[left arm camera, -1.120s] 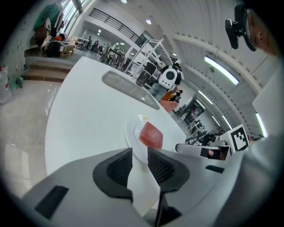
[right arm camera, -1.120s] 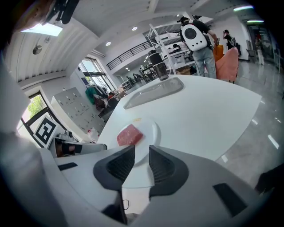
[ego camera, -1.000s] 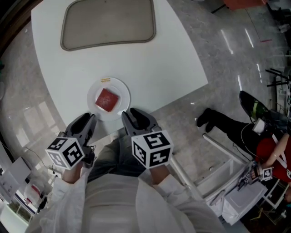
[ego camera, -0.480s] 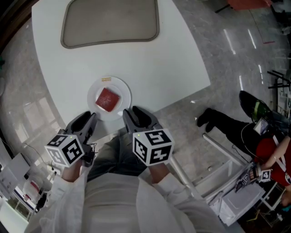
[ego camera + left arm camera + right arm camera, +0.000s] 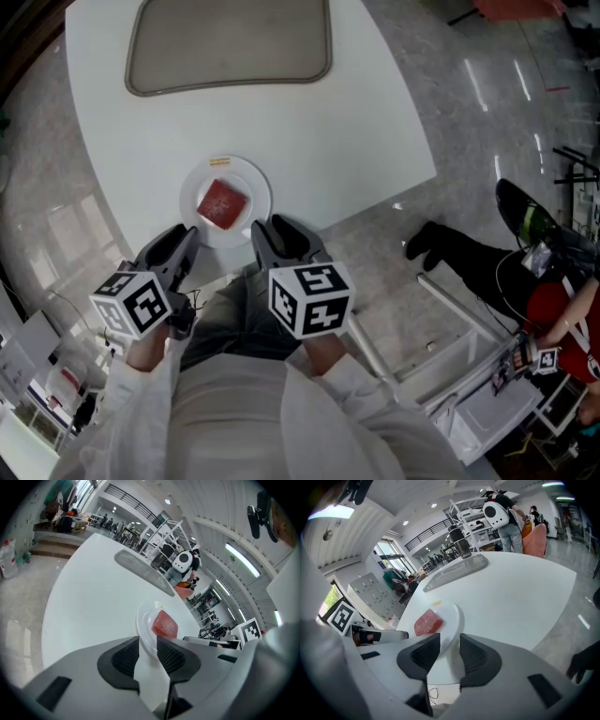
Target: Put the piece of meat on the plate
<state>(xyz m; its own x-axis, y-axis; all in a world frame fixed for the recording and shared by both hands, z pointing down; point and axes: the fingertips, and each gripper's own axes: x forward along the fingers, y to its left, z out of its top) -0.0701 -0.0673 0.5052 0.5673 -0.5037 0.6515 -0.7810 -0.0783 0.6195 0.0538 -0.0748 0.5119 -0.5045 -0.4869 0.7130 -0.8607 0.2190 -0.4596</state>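
A red square piece of meat point(image 5: 222, 204) lies on a small white plate point(image 5: 192, 187) near the front edge of the white table point(image 5: 328, 141). Both grippers hover just short of the plate, at the table's near edge. My left gripper point(image 5: 185, 239) is at the plate's near left, its jaws a little apart with nothing between them. My right gripper point(image 5: 272, 231) is at the plate's near right, open and empty. In the left gripper view the meat point(image 5: 164, 625) and plate point(image 5: 143, 625) show beyond the jaws. The right gripper view shows the meat point(image 5: 427, 622) and the plate point(image 5: 454, 616) past its pads.
A grey rounded tray point(image 5: 230, 42) lies at the table's far side. A small yellow scrap point(image 5: 217, 164) sits on the plate's far rim. To the right of the table, on the floor, are a dark shoe point(image 5: 427, 246), a person in red point(image 5: 562, 328) and white frames.
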